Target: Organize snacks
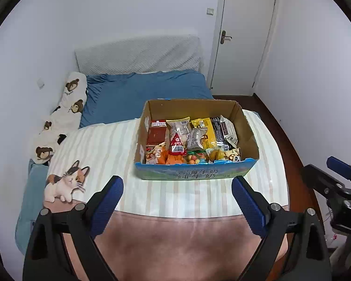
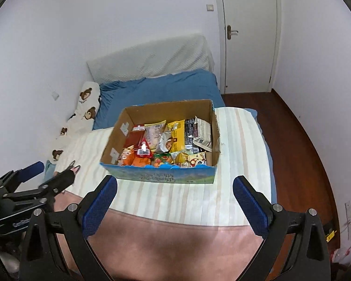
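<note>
White wall runs down the far left, and against it lies a long bear-print pillow beside a blue sheet at the head of the bed. Nearer, a striped cream blanket with a printed cat covers the bed, giving way to a pinkish-brown cover at the near edge. The left gripper hangs above that near edge with its blue-padded jaws spread wide and nothing between them. Ahead of it, resting on the striped blanket, stands the open cardboard box, and the snacks fill it: red packets at the left, an orange bag and round candies along the front, yellow and dark wrappers toward the right. The right gripper hovers just beside the left one, also clear of the box, its jaws equally wide and empty. Further right is dark wooden floor, and a white door stands shut in the far corner.
</note>
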Available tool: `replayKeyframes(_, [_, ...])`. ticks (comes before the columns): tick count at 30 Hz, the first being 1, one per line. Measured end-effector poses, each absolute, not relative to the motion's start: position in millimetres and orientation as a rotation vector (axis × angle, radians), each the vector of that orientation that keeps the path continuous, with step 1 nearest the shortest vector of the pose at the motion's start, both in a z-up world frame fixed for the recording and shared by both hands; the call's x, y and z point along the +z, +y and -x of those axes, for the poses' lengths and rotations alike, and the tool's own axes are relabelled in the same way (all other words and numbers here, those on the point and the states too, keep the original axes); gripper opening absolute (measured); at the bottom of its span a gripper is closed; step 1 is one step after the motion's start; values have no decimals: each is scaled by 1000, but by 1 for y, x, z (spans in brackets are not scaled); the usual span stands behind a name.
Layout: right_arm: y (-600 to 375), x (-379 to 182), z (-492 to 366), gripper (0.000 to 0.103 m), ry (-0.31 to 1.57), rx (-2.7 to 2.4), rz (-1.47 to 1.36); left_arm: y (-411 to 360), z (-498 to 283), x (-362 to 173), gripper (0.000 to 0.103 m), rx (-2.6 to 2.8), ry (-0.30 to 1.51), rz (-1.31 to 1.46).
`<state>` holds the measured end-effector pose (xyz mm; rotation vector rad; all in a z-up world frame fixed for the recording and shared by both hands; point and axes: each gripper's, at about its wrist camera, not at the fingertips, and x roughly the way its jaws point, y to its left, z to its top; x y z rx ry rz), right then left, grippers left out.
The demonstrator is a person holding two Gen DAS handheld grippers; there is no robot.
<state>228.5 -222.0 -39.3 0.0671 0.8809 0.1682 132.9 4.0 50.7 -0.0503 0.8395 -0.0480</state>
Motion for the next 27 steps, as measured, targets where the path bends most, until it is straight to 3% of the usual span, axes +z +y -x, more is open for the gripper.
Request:
replayKeyframes(13, [-212, 4, -176, 102, 779, 166, -19, 10, -86, 84, 95, -20, 734, 37])
replayKeyframes(19, [-214, 0, -181, 103, 760, 146, -15, 9, -87, 81, 95, -8, 730, 42])
replayKeyframes(22, [-216, -8, -190, 103, 750, 117, -10, 9, -98, 75, 103, 2, 716, 42])
replayKeyframes(27, [-220, -24, -215, 103, 759, 83, -19, 6, -121, 65, 103, 43, 688, 11])
